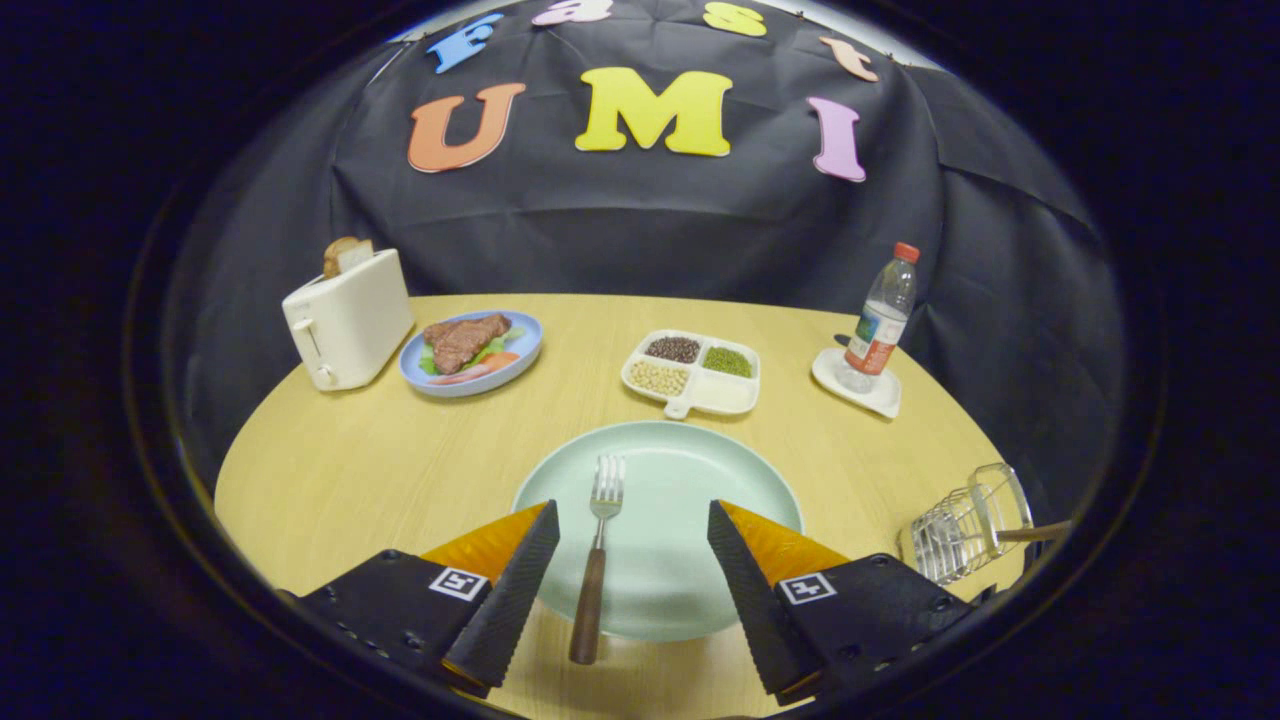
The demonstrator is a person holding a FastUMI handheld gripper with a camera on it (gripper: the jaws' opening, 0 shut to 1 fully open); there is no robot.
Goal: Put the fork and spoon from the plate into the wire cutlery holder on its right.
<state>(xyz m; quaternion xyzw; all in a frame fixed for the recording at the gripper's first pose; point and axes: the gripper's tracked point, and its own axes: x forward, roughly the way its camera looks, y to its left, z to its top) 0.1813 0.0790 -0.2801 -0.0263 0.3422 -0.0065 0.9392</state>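
A round light-wood surface stands under even, soft light with faint glare on its grain, and behind it hangs the booth's black cloth wall, creased and draped down past the far rim on both sides

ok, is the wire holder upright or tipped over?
Tipped. The wire cutlery holder lies on its side right of the plate, a wooden handle poking out. Gripper open.
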